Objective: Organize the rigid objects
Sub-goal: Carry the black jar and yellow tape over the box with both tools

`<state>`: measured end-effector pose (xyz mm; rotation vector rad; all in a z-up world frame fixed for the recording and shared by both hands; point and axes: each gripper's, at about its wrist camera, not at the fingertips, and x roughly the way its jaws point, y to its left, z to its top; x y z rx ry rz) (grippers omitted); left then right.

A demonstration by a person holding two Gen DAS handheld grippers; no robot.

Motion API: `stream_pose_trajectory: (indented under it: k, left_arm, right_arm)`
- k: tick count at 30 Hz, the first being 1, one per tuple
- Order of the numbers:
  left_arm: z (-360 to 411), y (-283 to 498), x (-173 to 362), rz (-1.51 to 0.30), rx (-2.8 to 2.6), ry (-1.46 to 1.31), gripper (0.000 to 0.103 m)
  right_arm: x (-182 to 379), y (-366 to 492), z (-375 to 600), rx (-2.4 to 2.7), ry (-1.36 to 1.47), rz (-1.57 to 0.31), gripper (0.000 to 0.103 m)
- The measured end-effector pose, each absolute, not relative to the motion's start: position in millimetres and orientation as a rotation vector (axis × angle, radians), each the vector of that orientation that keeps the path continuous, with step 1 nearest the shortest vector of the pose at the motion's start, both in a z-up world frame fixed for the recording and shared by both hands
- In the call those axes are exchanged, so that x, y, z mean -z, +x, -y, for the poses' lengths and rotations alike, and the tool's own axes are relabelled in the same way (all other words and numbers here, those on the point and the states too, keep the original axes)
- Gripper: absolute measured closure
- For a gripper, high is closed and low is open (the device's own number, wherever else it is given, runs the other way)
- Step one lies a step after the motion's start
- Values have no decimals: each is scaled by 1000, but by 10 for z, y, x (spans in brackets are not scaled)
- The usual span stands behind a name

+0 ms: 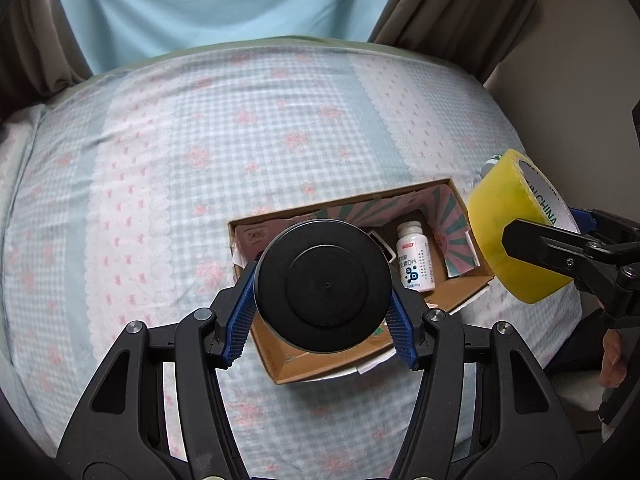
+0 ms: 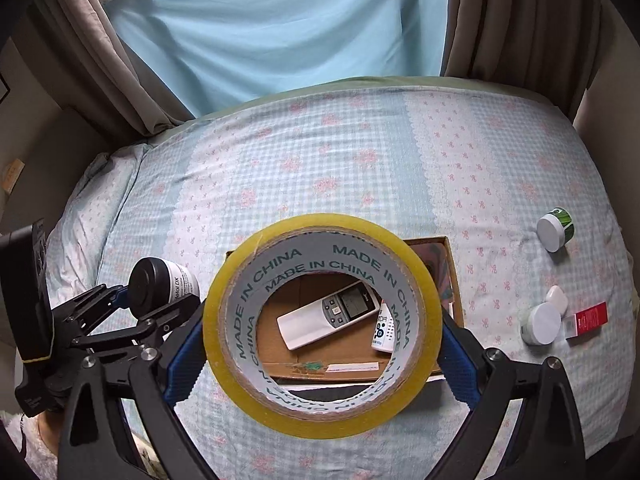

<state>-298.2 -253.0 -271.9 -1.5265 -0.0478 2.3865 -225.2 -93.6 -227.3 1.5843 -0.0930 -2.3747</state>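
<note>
Left gripper (image 1: 323, 304): both blue pads (image 1: 241, 312) clamp the sides of a black-lidded jar (image 1: 323, 286), lid facing the camera, held over the near-left part of the box.
Black-lidded jar, from the right wrist view (image 2: 162, 284): white body with a printed label, tipped, gripped by the left claw at the left edge of that view.
Right gripper (image 2: 322, 344): blue pads (image 2: 184, 356) press on the outer rim of a yellow tape roll (image 2: 320, 412), on both sides; the roll's hole faces the camera and "MADE IN CHINA" runs round its grey core.
Tape roll, from the left wrist view (image 1: 500, 216): it hangs just beyond the box's right end.
Cardboard box (image 1: 464, 296): open, lying on the bed, its inner walls printed with pink and green rays.
Box contents: a white pill bottle (image 1: 414, 256) lying on its side and a white remote control (image 2: 328, 314), seen through the tape's hole.
Bedsheet (image 1: 200, 140): blue-white check with pink flowers.
Loose items right of the box: a white-lidded green jar (image 2: 554, 229), a second white-lidded jar (image 2: 541, 324), a small white case (image 2: 557, 298) and a red-and-white box (image 2: 588, 318), all on the sheet, well apart from the cardboard box.
Background: pale blue cloth (image 2: 280, 20) between brown curtains (image 2: 520, 20).
</note>
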Motion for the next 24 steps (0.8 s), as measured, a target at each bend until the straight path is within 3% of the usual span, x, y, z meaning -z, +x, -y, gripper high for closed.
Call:
stream_pose_trajectory:
  k: [11, 15, 24]
  left_arm:
    - [2344, -3244, 3634, -55, -2231, -1654, 48]
    - [2216, -3218, 3860, -133, -2166, -1676, 48]
    - [2031, -3234, 4083, -247, -2107, -1693, 48]
  right_arm:
    - [3516, -2837, 966, 2138, 1981, 343, 6]
    - [3938, -2876, 813, 2001, 2113, 625, 6]
    - [4204, -2800, 759, 1942, 2172, 754, 6]
